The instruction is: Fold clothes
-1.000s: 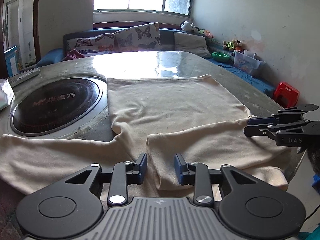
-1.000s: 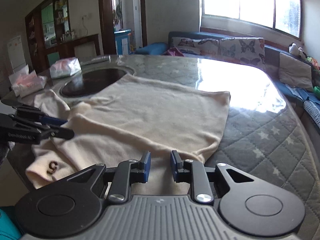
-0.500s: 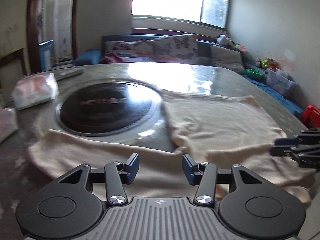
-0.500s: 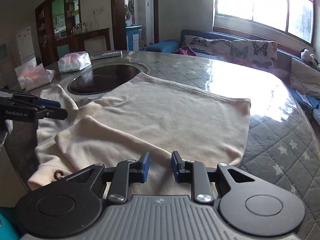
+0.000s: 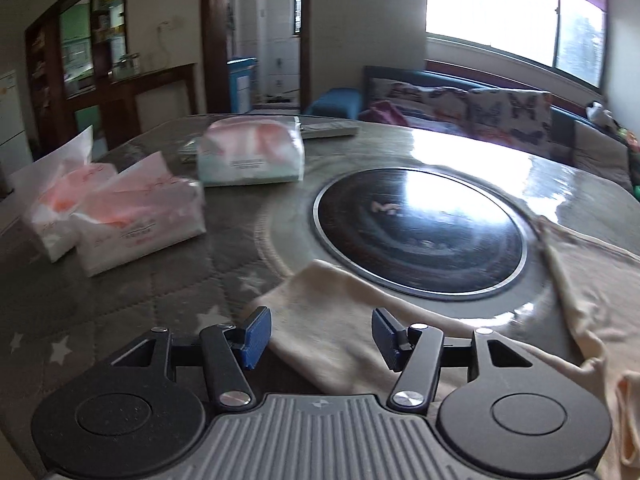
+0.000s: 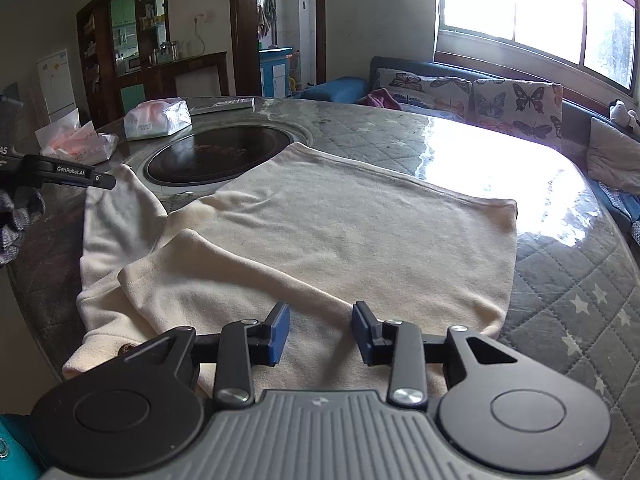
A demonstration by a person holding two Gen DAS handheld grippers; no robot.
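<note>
A cream long-sleeved top lies flat on the round table, one sleeve folded across its body and the other sleeve stretched out to the left. My left gripper is open just above the cuff end of that outstretched sleeve, holding nothing. My right gripper is open over the near edge of the top, also holding nothing. In the right wrist view the left gripper shows at the far left, over the sleeve end.
A black round cooktop is set into the table's middle. Three tissue packs lie on the quilted grey cover at the left. A sofa with butterfly cushions stands behind, under the window.
My left gripper has swung left along the outstretched sleeve to its cuff end and opened wider. My right gripper has opened wider and stays over the top's near edge.
</note>
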